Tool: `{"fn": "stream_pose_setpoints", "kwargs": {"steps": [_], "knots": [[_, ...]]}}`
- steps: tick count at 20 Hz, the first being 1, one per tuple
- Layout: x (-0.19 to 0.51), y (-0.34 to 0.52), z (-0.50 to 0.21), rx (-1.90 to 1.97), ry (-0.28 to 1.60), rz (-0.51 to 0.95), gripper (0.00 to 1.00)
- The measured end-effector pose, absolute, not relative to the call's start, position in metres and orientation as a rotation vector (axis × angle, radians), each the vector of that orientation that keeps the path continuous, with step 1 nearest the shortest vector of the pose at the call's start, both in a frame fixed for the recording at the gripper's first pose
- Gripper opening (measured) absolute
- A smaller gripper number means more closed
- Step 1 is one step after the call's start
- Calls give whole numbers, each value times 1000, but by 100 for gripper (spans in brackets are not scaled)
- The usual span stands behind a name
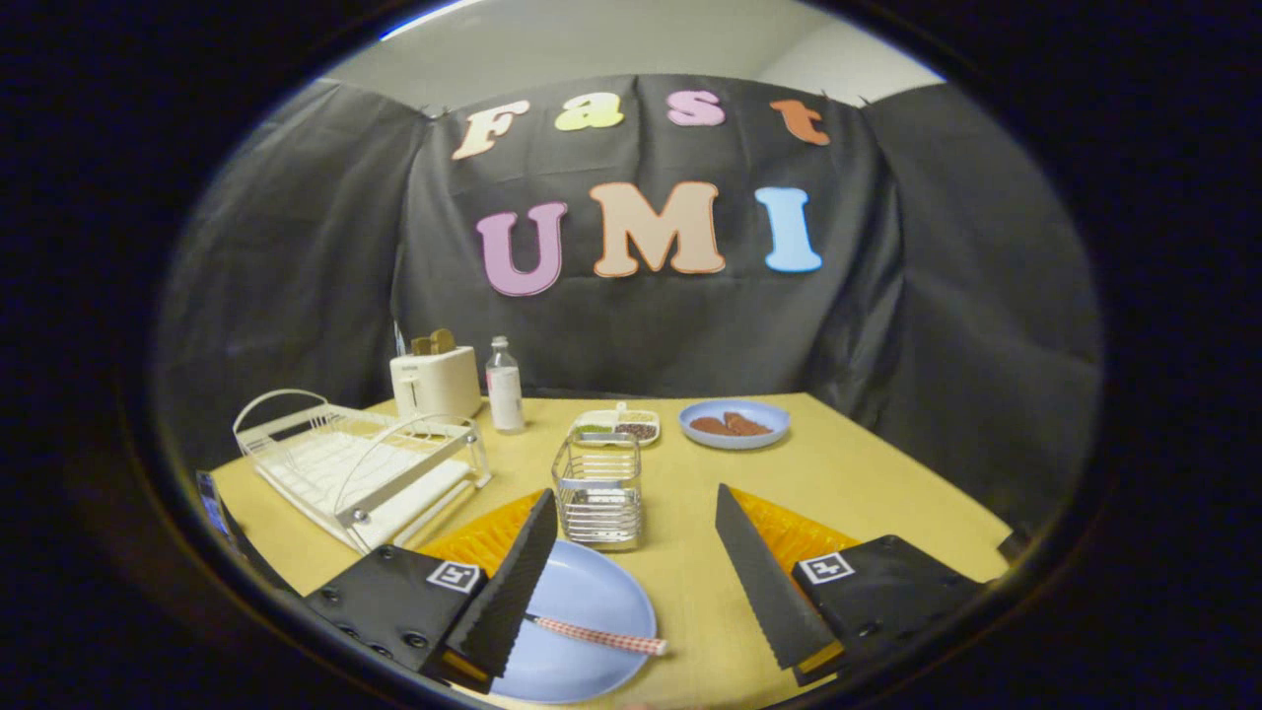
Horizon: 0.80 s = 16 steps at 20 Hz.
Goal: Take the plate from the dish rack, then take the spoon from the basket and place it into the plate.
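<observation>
The fingers (636, 582) are spread wide and hold nothing. The blue plate (582, 616) lies on the desk (868, 473) by its near edge. The spoon (601, 636) rests in it. The basket (598, 490) stands just behind, with the dish rack (360, 463) beside it.

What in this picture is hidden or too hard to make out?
- Checked-handled spoon on the big blue plate: its bowl end is covered by a finger of the open gripper.
- Wire basket: contents unclear through the mesh.
- Small blue plate: brown food too small to identify.
</observation>
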<state>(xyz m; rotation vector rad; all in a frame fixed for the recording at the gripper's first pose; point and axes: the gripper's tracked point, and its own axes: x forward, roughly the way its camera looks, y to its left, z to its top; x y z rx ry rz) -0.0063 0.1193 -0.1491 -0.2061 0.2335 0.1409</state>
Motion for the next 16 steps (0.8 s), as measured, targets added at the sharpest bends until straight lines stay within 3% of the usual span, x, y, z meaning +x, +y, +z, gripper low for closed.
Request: {"fn": "stream_pose_setpoints", "kwargs": {"steps": [7,16], "knots": [[-13,128,-96,-73,213,166,100],[-12,76,-3,-109,115,54,100]]}}
